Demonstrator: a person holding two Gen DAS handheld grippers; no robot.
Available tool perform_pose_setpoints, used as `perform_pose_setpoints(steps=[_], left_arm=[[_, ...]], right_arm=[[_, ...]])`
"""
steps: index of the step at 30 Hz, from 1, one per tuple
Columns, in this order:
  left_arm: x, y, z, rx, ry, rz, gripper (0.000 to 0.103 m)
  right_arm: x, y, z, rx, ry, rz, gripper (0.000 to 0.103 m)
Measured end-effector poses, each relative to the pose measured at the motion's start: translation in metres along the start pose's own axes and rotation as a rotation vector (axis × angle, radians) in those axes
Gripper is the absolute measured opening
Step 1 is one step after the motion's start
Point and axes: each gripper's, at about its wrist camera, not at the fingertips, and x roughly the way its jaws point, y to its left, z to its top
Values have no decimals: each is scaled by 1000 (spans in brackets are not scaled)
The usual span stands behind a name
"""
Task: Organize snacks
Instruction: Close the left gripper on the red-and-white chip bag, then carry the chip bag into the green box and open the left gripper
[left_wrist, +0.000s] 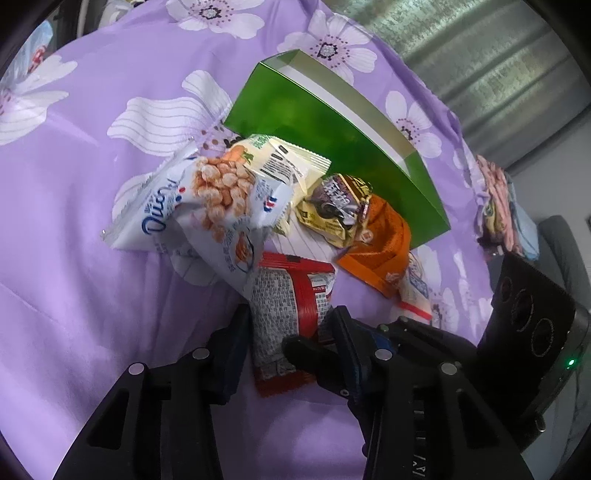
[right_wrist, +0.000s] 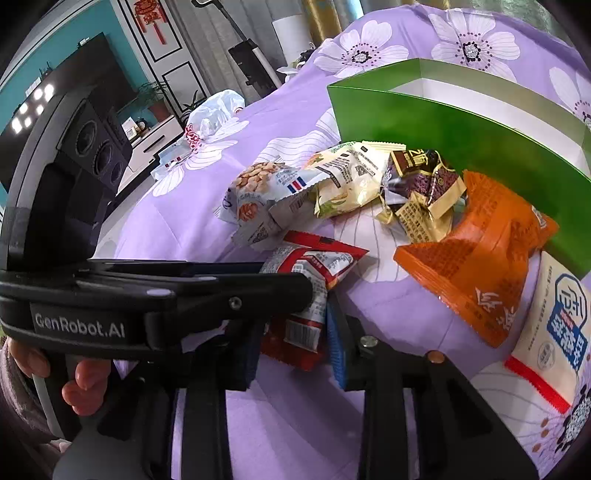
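Two handheld claws close on the same red snack packet at the near edge of a purple flowered cloth, the pick-up step of a snack-sorting job. At far left of the pile, seen from the left wrist camera, a white peanut bag (left_wrist: 207, 206) leans over a pale cracker packet (left_wrist: 284, 162); next come a gold-and-brown sweet packet (left_wrist: 336, 210) and an orange packet (left_wrist: 380, 251), both lying just in front of the open green box (left_wrist: 332, 136), with a white-and-blue packet (left_wrist: 415, 291) near the box's right end. The red packet (left_wrist: 291, 314) sits nearest the cameras, apart from the box, its far end tucked under the peanut bag. The left claw (left_wrist: 286, 332) is nearly closed, its jaws pressing the packet's sides. In the right wrist view the right claw (right_wrist: 295, 350) is likewise closed down on the near end of the red packet (right_wrist: 314, 280), while the left claw crosses over it from the left, a hand (right_wrist: 79, 380) visible beneath. The likely next move is a lift clear of the peanut bag and a carry over the box's front wall. With both claws on one packet, they would need to rise together or one must let go; dragging the peanut bag along is the risk.
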Motion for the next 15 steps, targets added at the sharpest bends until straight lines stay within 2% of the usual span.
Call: perform_pose_setpoints(steps=[7, 15], left_arm=[[-10, -11, -17, 24, 27, -39, 44], [-21, -47, -22, 103, 23, -68, 44]], right_arm=[[-20, 5, -18, 21, -30, 15, 26], [-57, 9, -33, 44, -94, -12, 26]])
